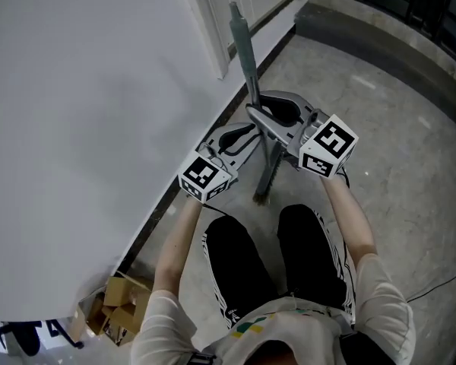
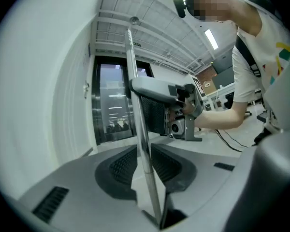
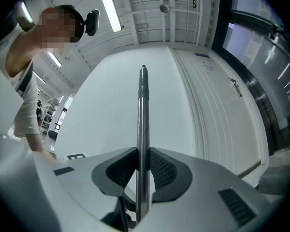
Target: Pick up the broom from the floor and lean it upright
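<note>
Grey concrete floor [image 1: 410, 128], white wall [image 1: 83, 112] on the left with a dark baseboard [image 1: 175, 196] along its foot, and cardboard boxes [image 1: 118, 303] piled at the wall near the person's side. Both forearms reach forward over the knees, the left gripper [image 1: 247, 139] low and nearer the wall, the right gripper [image 1: 262, 114] just above it. One broom [image 1: 247, 59], two grippers: the broom stands nearly upright just beside the wall, and each gripper's pads pinch its metal handle from both sides.
</note>
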Demonstrator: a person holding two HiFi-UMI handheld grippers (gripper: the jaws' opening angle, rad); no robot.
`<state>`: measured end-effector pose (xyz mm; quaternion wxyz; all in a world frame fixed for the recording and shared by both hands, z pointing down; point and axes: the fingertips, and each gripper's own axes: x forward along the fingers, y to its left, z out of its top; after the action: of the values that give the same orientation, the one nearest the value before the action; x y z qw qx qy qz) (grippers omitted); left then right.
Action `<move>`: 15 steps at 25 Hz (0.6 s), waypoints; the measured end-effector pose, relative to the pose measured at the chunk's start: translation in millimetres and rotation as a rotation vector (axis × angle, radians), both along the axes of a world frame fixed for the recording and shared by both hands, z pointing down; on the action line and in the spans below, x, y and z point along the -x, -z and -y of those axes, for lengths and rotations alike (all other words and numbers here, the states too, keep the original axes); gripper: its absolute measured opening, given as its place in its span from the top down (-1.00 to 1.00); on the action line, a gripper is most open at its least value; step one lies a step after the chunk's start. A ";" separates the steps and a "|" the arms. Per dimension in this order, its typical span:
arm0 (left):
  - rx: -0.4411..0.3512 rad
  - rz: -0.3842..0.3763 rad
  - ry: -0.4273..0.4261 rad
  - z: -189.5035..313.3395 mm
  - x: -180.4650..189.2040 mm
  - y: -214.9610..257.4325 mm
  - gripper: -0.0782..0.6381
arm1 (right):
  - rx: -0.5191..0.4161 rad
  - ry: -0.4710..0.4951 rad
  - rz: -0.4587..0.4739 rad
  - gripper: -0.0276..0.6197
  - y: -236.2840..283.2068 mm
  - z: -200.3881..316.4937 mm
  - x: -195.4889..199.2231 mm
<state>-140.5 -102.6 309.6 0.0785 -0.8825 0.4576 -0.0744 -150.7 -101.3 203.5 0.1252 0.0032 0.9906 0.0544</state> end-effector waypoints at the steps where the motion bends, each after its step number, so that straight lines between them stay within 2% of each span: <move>1: -0.011 -0.027 0.045 -6.5 17.0 1.6 0.45 | 0.015 -0.018 0.006 0.63 1.7 4.9 7.4; 4: -0.057 -0.124 0.207 -33.3 78.6 10.1 0.45 | 0.074 -0.043 0.017 0.63 7.7 18.1 30.7; 6: -0.118 -0.174 0.317 -54.9 117.3 22.4 0.45 | 0.076 -0.034 0.007 0.63 10.6 16.5 49.2; 12: -0.252 -0.236 0.588 -117.6 205.0 65.0 0.46 | 0.067 0.020 -0.050 0.63 12.7 -11.7 117.3; 14: -0.289 -0.257 0.644 -134.0 220.0 75.4 0.66 | 0.075 0.031 -0.066 0.63 12.9 -22.1 141.8; 15: -0.301 -0.261 0.658 -139.3 224.2 77.7 0.66 | 0.079 0.037 -0.075 0.63 11.7 -27.2 153.3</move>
<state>-364.7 36.7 231.8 0.1202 -0.6691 0.7284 0.0856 -304.0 -74.1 191.8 0.0891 0.0184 0.9958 0.0125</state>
